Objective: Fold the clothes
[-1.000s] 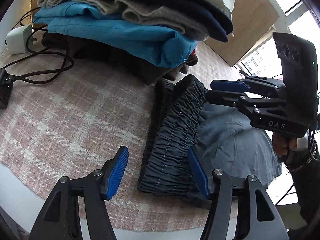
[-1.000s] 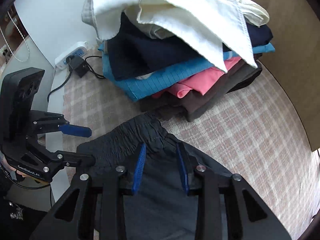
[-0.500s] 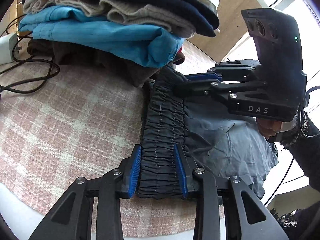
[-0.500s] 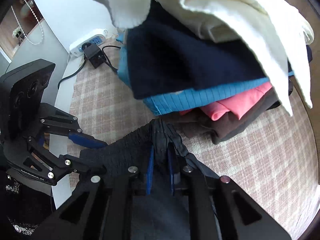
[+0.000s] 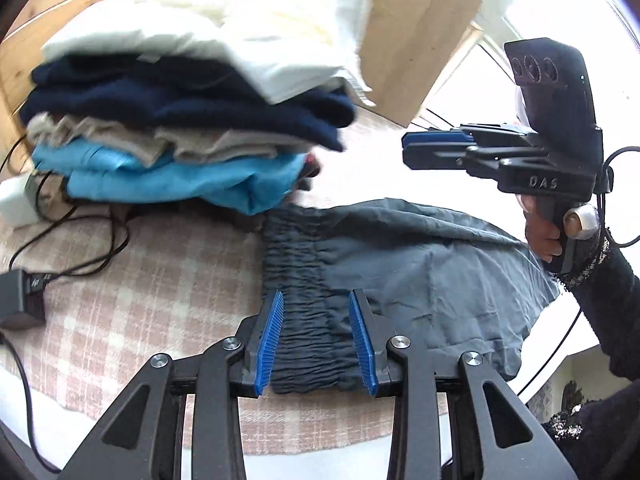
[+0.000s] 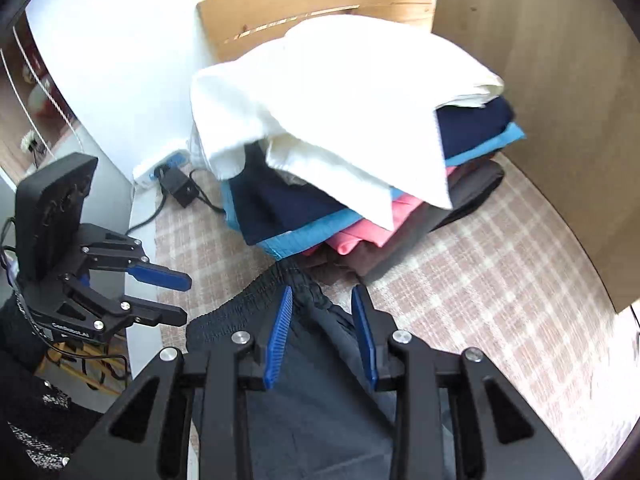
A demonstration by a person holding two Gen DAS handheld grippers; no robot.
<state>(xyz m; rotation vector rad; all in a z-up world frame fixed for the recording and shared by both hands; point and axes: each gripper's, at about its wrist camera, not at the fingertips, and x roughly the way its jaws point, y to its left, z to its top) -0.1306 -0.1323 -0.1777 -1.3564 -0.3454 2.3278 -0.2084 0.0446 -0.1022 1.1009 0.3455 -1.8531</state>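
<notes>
- Below my left gripper (image 5: 316,340), in the left wrist view, the dark grey shorts (image 5: 400,272) lie flat on the pink checked cloth (image 5: 152,280). The gathered elastic waistband (image 5: 300,280) runs straight away from me toward the stack of folded clothes (image 5: 180,120), so its long axis lines up with my fingers.
- My left jaws are opening; the near end of the waistband shows between the blue pads (image 5: 272,340), but I cannot tell whether they press it or hang just above it. I judge the grip let go.
- From the waistband the rest of the shorts spreads to the right, toward my right gripper (image 5: 436,148), which hangs well above the fabric with nothing between its fingers.
- At the left edge a black cable (image 5: 92,256) and a charger brick (image 5: 16,296) lie clear of the shorts.
- Under my right gripper (image 6: 322,336), in the right wrist view, the far corner of the waistband (image 6: 248,300) lies between and just ahead of my pads, its tip almost under the folded stack (image 6: 340,160).
- My right jaws are opening and hold nothing I can make out.
- My left gripper (image 6: 176,300) hangs at the left, beside the waistband's other end.
- No container is in sight. I judge each hand nearer its own waistband end for the coming fold.
</notes>
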